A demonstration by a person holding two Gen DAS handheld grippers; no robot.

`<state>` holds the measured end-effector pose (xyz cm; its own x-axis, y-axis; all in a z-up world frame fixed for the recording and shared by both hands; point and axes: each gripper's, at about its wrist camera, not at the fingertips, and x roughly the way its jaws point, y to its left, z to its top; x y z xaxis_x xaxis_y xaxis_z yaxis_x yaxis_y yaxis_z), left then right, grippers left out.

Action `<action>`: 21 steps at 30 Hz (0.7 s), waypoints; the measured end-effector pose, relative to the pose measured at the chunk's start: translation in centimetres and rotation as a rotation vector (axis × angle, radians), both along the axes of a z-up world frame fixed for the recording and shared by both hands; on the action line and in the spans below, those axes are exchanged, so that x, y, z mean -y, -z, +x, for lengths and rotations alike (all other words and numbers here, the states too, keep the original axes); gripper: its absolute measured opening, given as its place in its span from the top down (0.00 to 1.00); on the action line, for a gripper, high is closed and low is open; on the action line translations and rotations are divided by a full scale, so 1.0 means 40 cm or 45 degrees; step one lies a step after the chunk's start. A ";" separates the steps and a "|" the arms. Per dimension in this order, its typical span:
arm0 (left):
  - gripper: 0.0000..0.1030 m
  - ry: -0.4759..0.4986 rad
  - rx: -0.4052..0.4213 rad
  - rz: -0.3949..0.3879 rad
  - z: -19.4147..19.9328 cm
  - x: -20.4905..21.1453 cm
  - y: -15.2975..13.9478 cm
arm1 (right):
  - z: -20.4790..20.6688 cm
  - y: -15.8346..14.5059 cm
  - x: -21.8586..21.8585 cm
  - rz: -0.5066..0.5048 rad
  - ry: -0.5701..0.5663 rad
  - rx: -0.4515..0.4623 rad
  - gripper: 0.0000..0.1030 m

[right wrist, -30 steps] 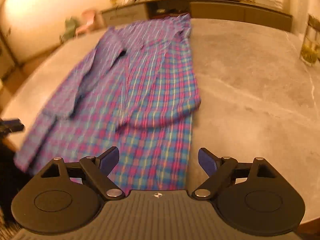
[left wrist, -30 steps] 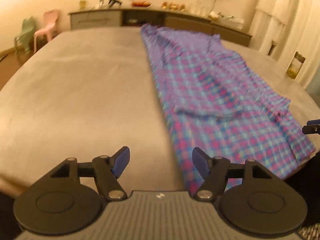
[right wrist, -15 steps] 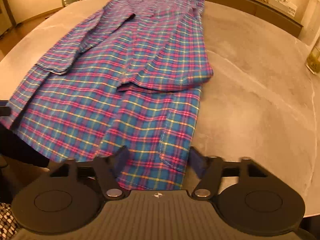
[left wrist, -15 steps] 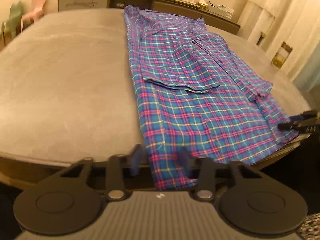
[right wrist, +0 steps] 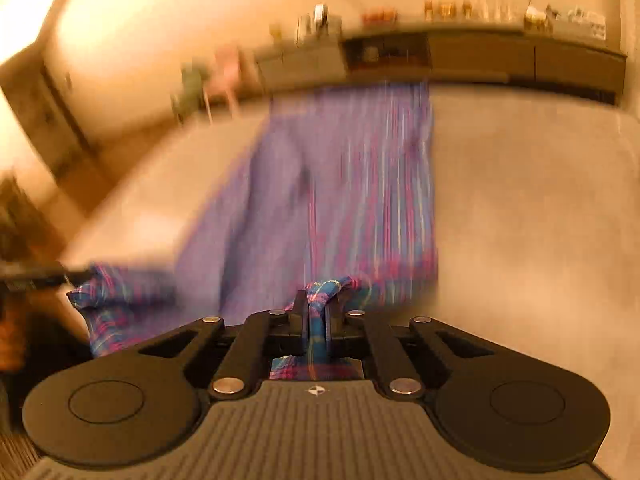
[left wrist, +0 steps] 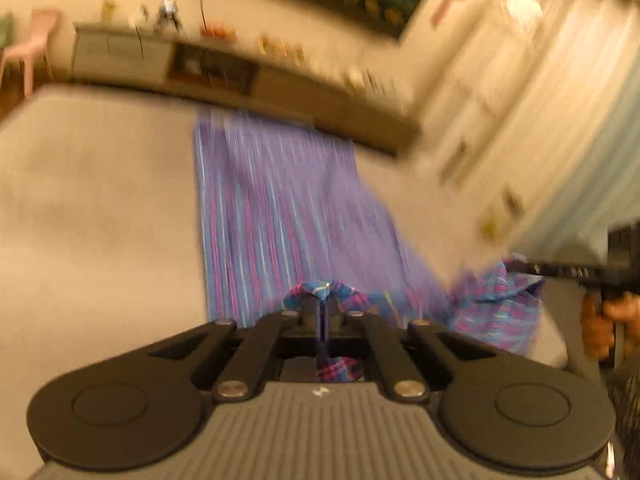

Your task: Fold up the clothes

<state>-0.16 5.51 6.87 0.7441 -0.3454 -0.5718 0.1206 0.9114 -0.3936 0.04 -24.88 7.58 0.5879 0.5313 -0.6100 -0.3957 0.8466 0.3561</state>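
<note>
Left wrist view. Left gripper (left wrist: 323, 312) with fingers pressed together, pinching a bunched bit of the plaid shirt (left wrist: 276, 216) at its near hem; a tuft of cloth pokes up above the fingertips and more shows below, betw. the linkage arms. Rest of shirt runs away from the gripper as a long strip on the grey table (left wrist: 100, 208), reaching toward the far edge; pattern is smeared by motion blur, so folds can't be read. At far right, the right gripper (left wrist: 532, 270) enters from the side, its tip touching a second lifted corner of the shirt; a hand (left wrist: 604, 324) grips its handle. Background: low sideboard (left wrist: 240, 76) w/ small items on top, pink chair (left wrist: 32, 48) at far left, pale curtains (left wrist: 560, 120) at right.

Right wrist view. Right gripper (right wrist: 317, 308) likewise closed on the shirt (right wrist: 344, 184), blue-pink fabric clamped betw. the fingers and showing below them. Shirt stretches ahead over the table (right wrist: 520, 208), left of centre. At far left edge, the left gripper (right wrist: 66, 274) appears as a dark bar meeting a raised, bunched corner of the hem; prob. holding it, though blur hides the contact. Sideboard (right wrist: 480, 56) spans the back wall.
</note>
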 end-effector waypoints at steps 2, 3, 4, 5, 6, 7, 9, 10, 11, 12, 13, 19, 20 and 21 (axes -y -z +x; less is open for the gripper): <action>0.99 -0.113 0.004 0.035 0.182 -0.025 -0.023 | 0.170 -0.026 -0.006 0.042 0.102 0.016 0.94; 0.97 -0.179 -0.010 0.061 0.272 -0.035 -0.022 | 0.257 -0.037 -0.010 0.061 0.154 0.023 0.93; 0.90 -0.237 -0.025 0.081 0.351 -0.045 -0.019 | 0.349 -0.019 -0.007 0.090 0.208 0.003 0.91; 0.88 -0.262 -0.047 0.083 0.383 -0.054 -0.005 | 0.429 0.016 -0.002 0.131 0.241 -0.045 0.80; 0.83 -0.288 -0.069 0.085 0.416 -0.063 0.009 | 0.486 0.053 0.005 0.158 0.266 -0.102 0.70; 0.68 -0.314 -0.090 0.086 0.449 -0.073 0.024 | 0.527 0.091 0.018 0.171 0.333 -0.137 0.46; 0.41 -0.295 -0.018 0.078 0.432 -0.086 0.039 | 0.516 0.133 0.043 0.193 0.390 -0.100 0.36; 0.33 -0.289 0.036 0.127 0.384 -0.085 0.048 | 0.495 0.150 0.054 0.211 0.373 -0.074 0.31; 0.33 -0.282 0.054 0.193 0.345 -0.079 0.067 | 0.459 0.171 0.063 0.220 0.348 -0.056 0.25; 0.33 -0.254 0.041 0.248 0.320 -0.070 0.093 | 0.429 0.191 0.070 0.209 0.318 -0.041 0.23; 0.34 -0.226 0.022 0.294 0.300 -0.061 0.120 | 0.407 0.219 0.068 0.163 0.276 -0.052 0.21; 0.35 -0.135 -0.137 0.253 0.326 -0.022 0.231 | 0.399 0.291 0.022 0.033 0.124 -0.158 0.25; 0.36 -0.125 -0.147 0.227 0.332 -0.023 0.238 | 0.395 0.290 0.022 0.035 0.122 -0.170 0.35; 0.40 -0.115 -0.158 0.201 0.338 -0.024 0.245 | 0.387 0.291 0.021 0.034 0.118 -0.177 0.43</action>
